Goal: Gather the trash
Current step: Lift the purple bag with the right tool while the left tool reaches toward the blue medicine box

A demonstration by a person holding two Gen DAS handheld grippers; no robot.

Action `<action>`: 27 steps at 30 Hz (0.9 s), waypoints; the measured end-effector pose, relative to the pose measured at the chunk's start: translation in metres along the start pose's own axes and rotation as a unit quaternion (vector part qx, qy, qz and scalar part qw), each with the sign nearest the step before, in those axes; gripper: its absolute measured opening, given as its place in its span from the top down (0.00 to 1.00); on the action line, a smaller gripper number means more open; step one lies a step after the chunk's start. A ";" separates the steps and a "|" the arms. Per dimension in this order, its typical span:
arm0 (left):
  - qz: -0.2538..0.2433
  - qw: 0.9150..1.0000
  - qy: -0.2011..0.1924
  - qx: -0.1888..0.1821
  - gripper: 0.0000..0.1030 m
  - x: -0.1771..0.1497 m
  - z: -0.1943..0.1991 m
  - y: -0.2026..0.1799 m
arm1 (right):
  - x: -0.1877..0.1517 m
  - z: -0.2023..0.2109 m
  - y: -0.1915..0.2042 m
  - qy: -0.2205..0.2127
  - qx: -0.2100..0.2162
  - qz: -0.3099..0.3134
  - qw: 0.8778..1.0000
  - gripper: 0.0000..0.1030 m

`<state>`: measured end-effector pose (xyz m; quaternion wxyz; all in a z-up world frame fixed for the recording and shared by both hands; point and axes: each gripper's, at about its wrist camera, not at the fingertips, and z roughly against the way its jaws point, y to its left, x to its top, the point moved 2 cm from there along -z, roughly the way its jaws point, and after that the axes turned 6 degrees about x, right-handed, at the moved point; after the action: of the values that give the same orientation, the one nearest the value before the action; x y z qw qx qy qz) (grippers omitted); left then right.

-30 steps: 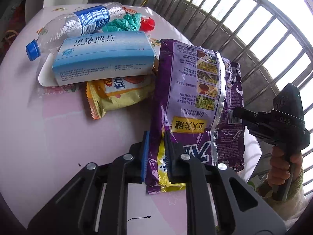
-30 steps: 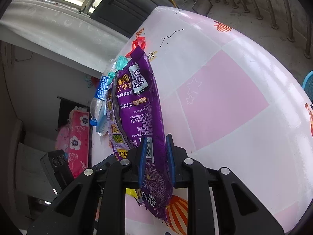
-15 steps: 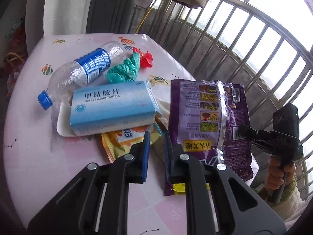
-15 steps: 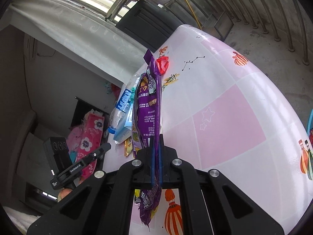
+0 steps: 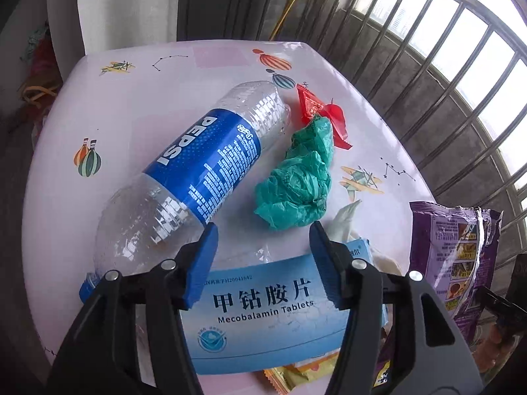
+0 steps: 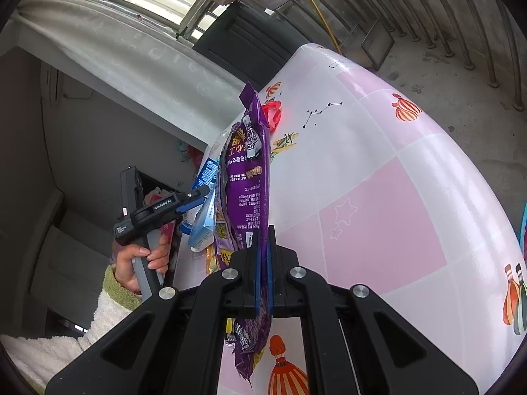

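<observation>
My right gripper is shut on a purple snack bag and holds it upright over the pink table. That bag shows at the right edge of the left wrist view. My left gripper hovers over a blue and white tablet box, its jaws opening with nothing pressed between them. Just beyond its fingertips lie a clear Pepsi bottle, a crumpled green plastic bag and a red wrapper. A yellow wrapper pokes out under the box.
A metal railing runs along the table's far right side. A dark panel stands behind the table. A person's hand in a white fleece sleeve holds the left gripper at the table's left edge.
The left gripper let go of the purple bag, moved off over the tablet box toward the bottle, and its jaws widened. The right gripper closed tight on the bag, which now stands more upright.
</observation>
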<state>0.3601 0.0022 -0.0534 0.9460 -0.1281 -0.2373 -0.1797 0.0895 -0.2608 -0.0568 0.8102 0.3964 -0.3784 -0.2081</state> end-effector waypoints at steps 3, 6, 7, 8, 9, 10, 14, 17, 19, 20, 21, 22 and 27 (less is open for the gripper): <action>0.013 0.999 0.033 -0.018 0.46 -0.004 -0.005 0.005 | 0.001 -0.002 -0.003 0.003 0.002 -0.004 1.000 0.97; 0.028 0.997 0.053 -0.042 0.46 -0.019 0.001 0.008 | 0.001 -0.003 -0.005 0.005 0.004 -0.006 1.000 0.97; 0.030 0.997 0.057 -0.045 0.46 -0.025 0.005 0.008 | 0.001 -0.003 -0.006 0.005 0.004 -0.008 1.000 0.97; 0.030 0.997 0.060 -0.048 0.46 -0.031 0.010 0.009 | 0.001 -0.003 -0.007 0.005 0.004 -0.009 1.000 0.97; 0.030 0.996 0.063 -0.048 0.46 -0.037 0.015 0.009 | 0.002 -0.003 -0.006 0.005 0.005 -0.010 1.000 0.97; 0.031 0.996 0.067 -0.048 0.46 -0.044 0.020 0.011 | 0.002 -0.003 -0.006 0.005 0.005 -0.010 1.000 0.97; 0.049 0.992 0.085 -0.080 0.46 -0.076 0.038 0.016 | 0.001 -0.001 -0.006 0.006 0.004 -0.009 1.000 0.97; 0.057 0.990 0.089 -0.094 0.46 -0.107 0.052 0.017 | -0.002 0.000 -0.006 0.008 0.001 -0.011 1.000 0.97; 0.059 0.989 0.087 -0.107 0.46 -0.125 0.060 0.017 | -0.004 0.001 -0.005 0.011 -0.001 -0.009 1.000 0.97; 0.063 0.987 0.090 -0.115 0.46 -0.135 0.063 0.017 | -0.005 0.002 -0.004 0.013 -0.003 -0.007 1.000 0.97; 0.069 0.986 0.091 -0.123 0.46 -0.145 0.067 0.017 | -0.007 0.003 -0.004 0.014 -0.004 -0.006 1.000 0.97; 0.075 0.984 0.089 -0.133 0.46 -0.153 0.071 0.016 | -0.007 0.003 -0.004 0.016 -0.005 -0.006 1.000 0.97; 0.080 0.985 0.071 -0.139 0.37 -0.178 0.086 0.004 | -0.013 0.002 -0.002 0.040 0.000 -0.005 0.999 0.97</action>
<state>0.1809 0.0837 -0.0689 0.9448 -0.2637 -0.1312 -0.1435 0.0795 -0.2551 -0.0634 0.8234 0.4063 -0.3443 -0.1958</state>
